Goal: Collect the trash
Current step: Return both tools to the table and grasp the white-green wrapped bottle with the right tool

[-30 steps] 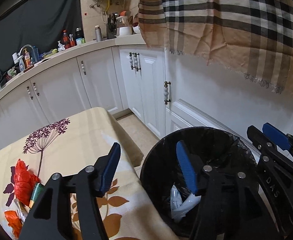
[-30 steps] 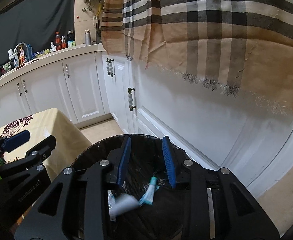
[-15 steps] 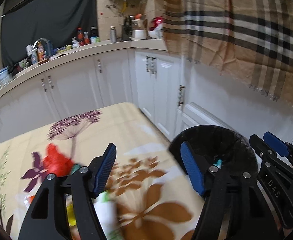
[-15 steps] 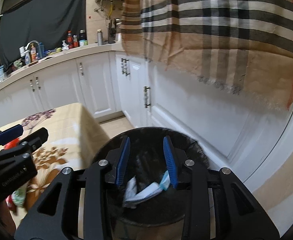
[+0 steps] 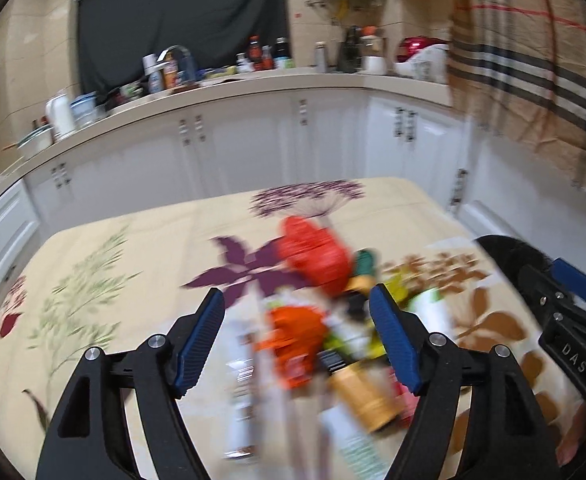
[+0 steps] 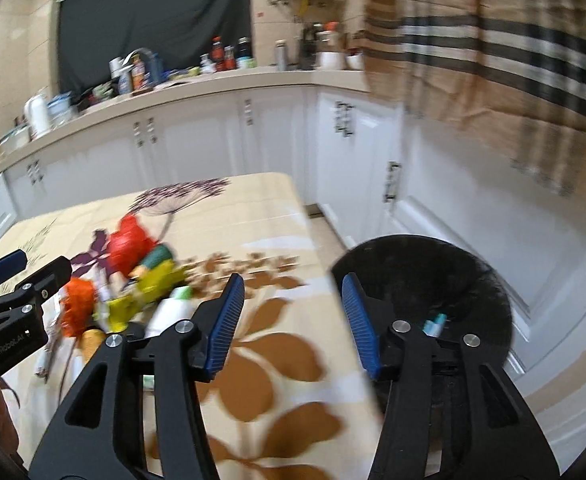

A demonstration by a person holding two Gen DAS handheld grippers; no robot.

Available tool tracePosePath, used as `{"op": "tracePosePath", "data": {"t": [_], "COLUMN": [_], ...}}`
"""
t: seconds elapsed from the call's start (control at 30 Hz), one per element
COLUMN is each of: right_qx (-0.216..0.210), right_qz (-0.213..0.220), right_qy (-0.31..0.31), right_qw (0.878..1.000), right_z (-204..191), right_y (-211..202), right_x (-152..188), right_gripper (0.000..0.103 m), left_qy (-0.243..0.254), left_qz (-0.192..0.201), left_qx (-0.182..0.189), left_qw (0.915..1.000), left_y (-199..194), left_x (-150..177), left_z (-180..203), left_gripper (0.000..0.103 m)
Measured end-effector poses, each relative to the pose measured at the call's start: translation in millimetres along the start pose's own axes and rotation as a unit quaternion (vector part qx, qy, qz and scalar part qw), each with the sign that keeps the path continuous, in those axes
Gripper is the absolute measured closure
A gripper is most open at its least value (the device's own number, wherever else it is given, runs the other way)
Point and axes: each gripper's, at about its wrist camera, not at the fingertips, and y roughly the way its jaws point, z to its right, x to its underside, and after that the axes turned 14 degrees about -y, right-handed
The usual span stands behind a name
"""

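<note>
I have a few pieces already in the bin [image 6: 421, 276], off the table's [image 5: 141, 248] right edge. Most trash [image 5: 325, 320] still lies piled near that edge. My left gripper [image 5: 297, 336] and right gripper [image 6: 293, 320] have just been opening, jaws apart, nothing between them.

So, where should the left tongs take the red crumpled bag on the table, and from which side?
Grip the red bag on its raised upper bulge, coming from above on the near side. It sits at the far end of the trash pile, so its top looks free.
</note>
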Motion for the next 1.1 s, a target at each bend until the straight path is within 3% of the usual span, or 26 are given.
{"op": "tracePosePath", "data": {"t": [0.3,0.7,0.77,0.83,0.9,1.1], "right_qx": [-0.029,-0.04,-0.05,-0.059,-0.07,-0.07], "right_qz": [-0.035,-0.106,-0.113,-0.121,-0.13,-0.125], "right_qy": [-0.053,-0.073,-0.067,-0.064,-0.06,-0.053], "right_qw": [0.998,0.991,0.99,0.989,0.987,0.988], "right_z": [-57.2,-74.6,-74.7,-74.5,-73.7,-67.9], "right_y": [22.3,48.9,51.2,53.3,56.0,51.5], "right_x": [-12.1,-10.1,-8.8,-7.0,-4.8,-2.5], "right_gripper": [0.046,0.047,0.054,0.069,0.074,0.074], "left_qy": [-0.039,-0.066,-0.064,-0.061,-0.057,-0.052], "left_qz": [-0.016,-0.046,-0.049,-0.051,-0.055,-0.059], "left_qx": [-0.048,-0.05,-0.047,-0.045,-0.044,-0.038], "left_qw": [0.9979,0.9955,0.9956,0.9958,0.9959,0.9962], "left_y": [2.6,9.5,9.4,9.4,10.0,9.6], "left_x": [10.3,17.0,17.6,18.7,20.7,22.4], "left_z": [-69.4,-101.3,-99.8,-97.7,-95.0,-88.3], "left_gripper": [0.03,0.03,0.029,0.029,0.029,0.029]}}
